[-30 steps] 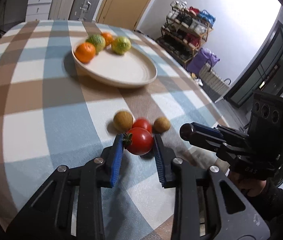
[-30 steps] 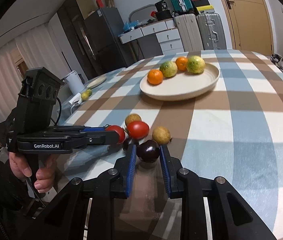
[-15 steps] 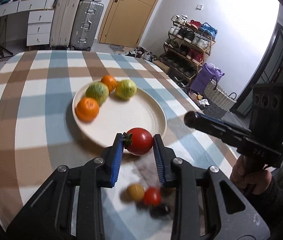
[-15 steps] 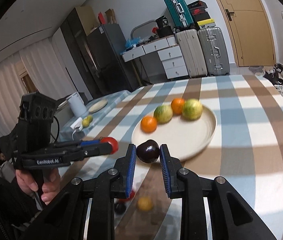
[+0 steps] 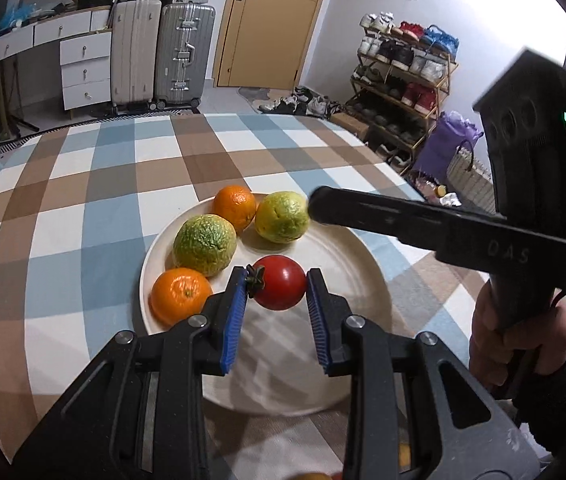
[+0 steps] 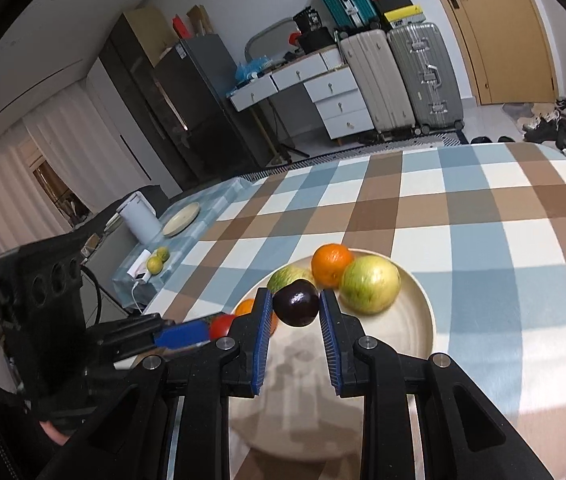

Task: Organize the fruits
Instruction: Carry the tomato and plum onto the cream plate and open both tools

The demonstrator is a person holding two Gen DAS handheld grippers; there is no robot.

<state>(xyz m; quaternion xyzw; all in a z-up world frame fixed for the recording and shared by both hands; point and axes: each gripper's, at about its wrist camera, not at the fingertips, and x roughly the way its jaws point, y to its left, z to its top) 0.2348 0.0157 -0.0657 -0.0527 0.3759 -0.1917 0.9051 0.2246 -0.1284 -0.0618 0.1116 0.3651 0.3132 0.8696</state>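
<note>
My left gripper [image 5: 277, 290] is shut on a red tomato [image 5: 279, 288] and holds it above the cream plate [image 5: 355, 276]. The plate holds two oranges [image 5: 181, 295] [image 5: 235, 206] and two yellow-green citrus fruits [image 5: 205, 245] [image 5: 281, 217]. My right gripper [image 6: 296, 309] is shut on a dark purple plum [image 6: 297, 308] above the same plate [image 6: 415, 322]. In the left wrist view the right gripper [image 5: 423, 226] reaches in from the right over the plate. In the right wrist view the left gripper [image 6: 187, 334] shows at left with the tomato [image 6: 221, 325].
The plate sits on a round table with a blue, brown and white checked cloth [image 5: 95, 184]. Bits of loose fruit show at the bottom edge of the left wrist view [image 5: 403, 454]. A side table at far left holds a white kettle [image 6: 139, 218], a small plate and two limes.
Both grippers have lifted their fruit off the table and carried it forward over the plate. The loose fruit on the cloth has dropped out of sight below.
</note>
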